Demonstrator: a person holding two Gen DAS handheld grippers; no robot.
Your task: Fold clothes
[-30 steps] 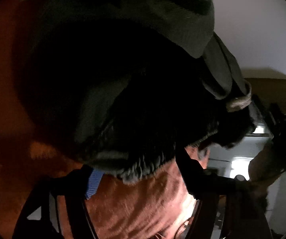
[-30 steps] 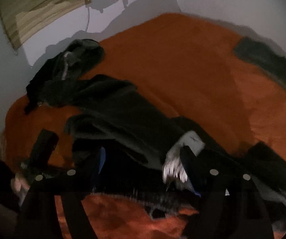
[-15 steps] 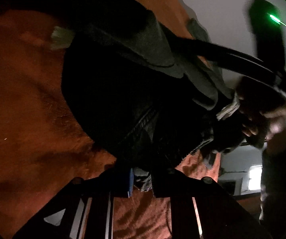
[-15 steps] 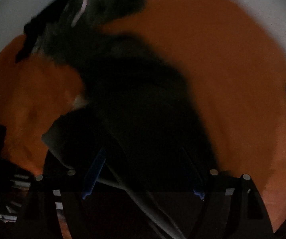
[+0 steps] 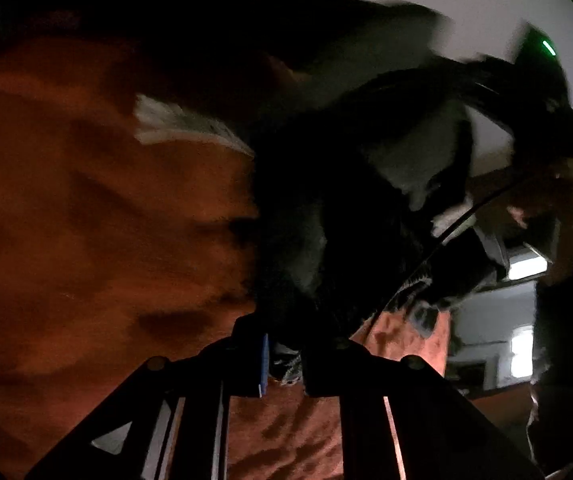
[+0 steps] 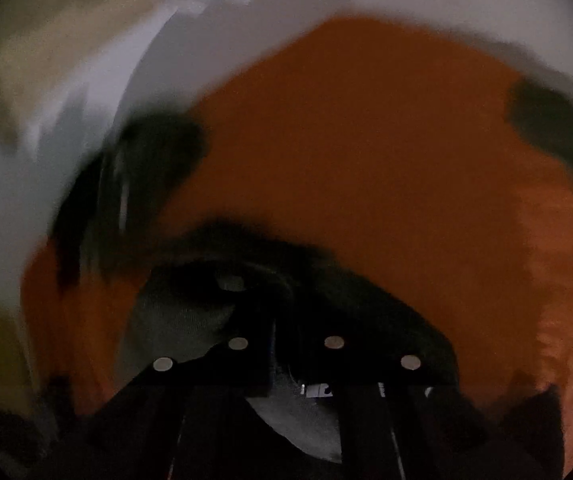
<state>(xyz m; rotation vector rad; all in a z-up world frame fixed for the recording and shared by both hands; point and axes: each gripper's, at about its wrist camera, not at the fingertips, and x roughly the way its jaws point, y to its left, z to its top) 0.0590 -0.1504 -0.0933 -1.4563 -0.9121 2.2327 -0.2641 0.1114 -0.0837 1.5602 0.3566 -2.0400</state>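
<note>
Both hand-held grippers, left [image 5: 282,356] and right [image 6: 286,360], pinch the dark garment [image 5: 346,208], seemingly lifted over the orange bed [image 6: 366,140] mid-fold; next, lay it flat.

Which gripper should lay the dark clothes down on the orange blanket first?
Probably left. The left gripper visibly pinches the dark garment just above the orange blanket; the right gripper's view is too blurred.
</note>
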